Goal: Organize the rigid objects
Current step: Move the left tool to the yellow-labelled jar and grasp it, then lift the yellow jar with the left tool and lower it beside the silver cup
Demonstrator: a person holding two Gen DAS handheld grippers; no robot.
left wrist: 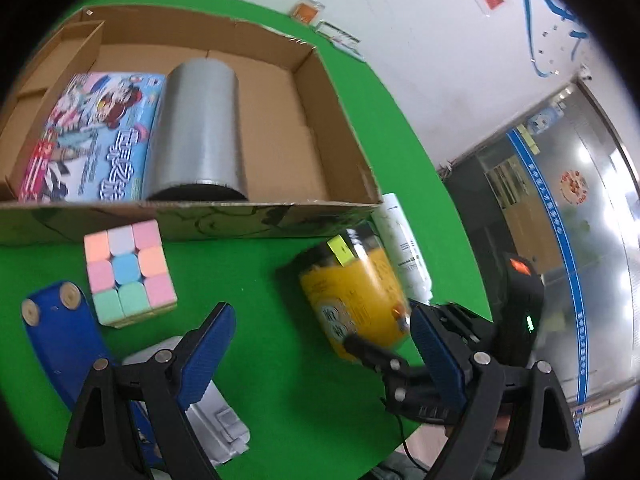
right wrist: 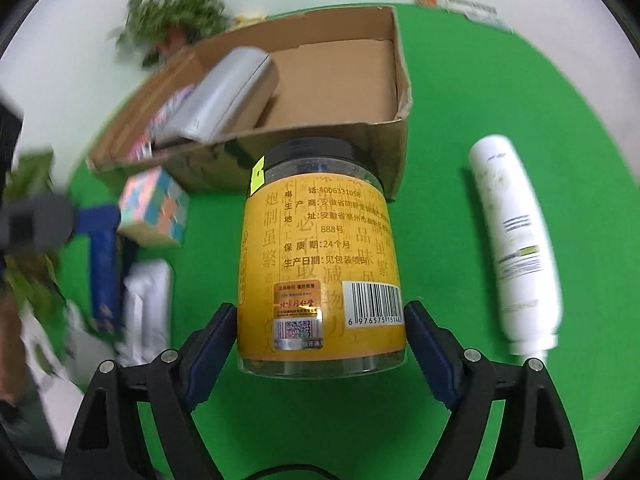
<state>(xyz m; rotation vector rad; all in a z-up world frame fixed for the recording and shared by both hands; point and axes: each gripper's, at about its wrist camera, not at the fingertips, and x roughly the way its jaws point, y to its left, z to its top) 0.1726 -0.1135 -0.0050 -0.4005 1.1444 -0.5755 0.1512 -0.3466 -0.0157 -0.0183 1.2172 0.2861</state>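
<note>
Here the yellow-labelled jar (right wrist: 320,256) sits between the right tongs (right wrist: 320,344), pads touching it; left tongs (left wrist: 320,344) gape empty; only their view shows the cube (left wrist: 130,272) clearly.

Each claw (left wrist: 322,334) (right wrist: 320,334) is built of black triangular arms, silver round screws and ribbed blue pads (left wrist: 208,350).

Indoor demo room: green-covered table (left wrist: 280,360), white wall (left wrist: 420,40), glass door (left wrist: 580,220) with posters.

Jar (right wrist: 320,256) before box (right wrist: 384,148), bottle (right wrist: 514,240) right
</note>
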